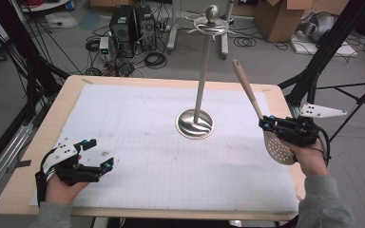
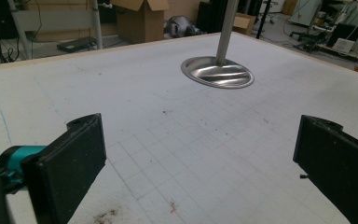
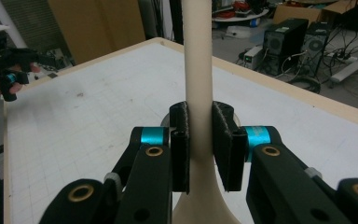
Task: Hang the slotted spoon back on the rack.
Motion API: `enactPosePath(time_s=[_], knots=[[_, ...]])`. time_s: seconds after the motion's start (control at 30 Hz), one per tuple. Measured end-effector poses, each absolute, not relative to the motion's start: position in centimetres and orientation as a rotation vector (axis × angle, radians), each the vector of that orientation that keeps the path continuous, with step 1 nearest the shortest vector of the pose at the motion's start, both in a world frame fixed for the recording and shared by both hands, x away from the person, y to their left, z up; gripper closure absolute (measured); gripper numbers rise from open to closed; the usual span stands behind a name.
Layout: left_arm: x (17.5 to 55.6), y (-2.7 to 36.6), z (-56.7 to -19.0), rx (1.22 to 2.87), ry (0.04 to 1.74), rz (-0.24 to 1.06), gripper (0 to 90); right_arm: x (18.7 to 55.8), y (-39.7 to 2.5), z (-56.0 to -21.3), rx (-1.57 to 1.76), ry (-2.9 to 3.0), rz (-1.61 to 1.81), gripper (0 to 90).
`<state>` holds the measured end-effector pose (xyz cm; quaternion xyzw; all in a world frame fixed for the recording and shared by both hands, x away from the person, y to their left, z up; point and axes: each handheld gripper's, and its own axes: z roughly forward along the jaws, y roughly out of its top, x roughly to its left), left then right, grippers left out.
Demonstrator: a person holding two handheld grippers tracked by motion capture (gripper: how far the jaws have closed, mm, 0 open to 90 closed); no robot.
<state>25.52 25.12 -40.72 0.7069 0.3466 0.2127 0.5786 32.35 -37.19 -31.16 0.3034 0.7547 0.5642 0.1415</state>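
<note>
Right hand-held gripper [image 1: 276, 127] is clenched on the neck of the slotted spoon [image 1: 256, 111], held off the table [image 1: 38, 142] at its right edge, handle tip up and leaning toward the far edge. Left hand-held gripper [image 1: 97, 156] rests near the front-left corner, released, jaws wide apart. The utensil stand [image 1: 200, 78] sits mid-table. Risk (judgement): the grip sits low, near the perforated bowl, so the long handle could pivot between the pads, or knock the stand's pole and tip it.

I see a cream slotted spoon [image 1: 266, 123], black tongs [image 3: 200, 144] with teal accents, and a white gridded worktop [image 1: 161, 166].
</note>
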Motion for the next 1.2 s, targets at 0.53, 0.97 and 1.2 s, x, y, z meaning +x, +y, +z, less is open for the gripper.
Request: enactPosePath(time_s=[0.53,0.97,1.2], knots=[[25.4,25.4,-40.6,1.653,0.807,0.496,2.8,32.1,-37.0,-28.6,0.840,2.117,1.669,78.1],[25.4,25.5,-40.6,1.646,0.808,0.487,2.8,32.3,-36.8,-26.4,0.819,2.111,1.645,78.1],[25.4,25.5,-40.6,1.646,0.809,0.482,2.8,32.4,-36.6,-25.7,0.817,2.102,1.656,78.1]])
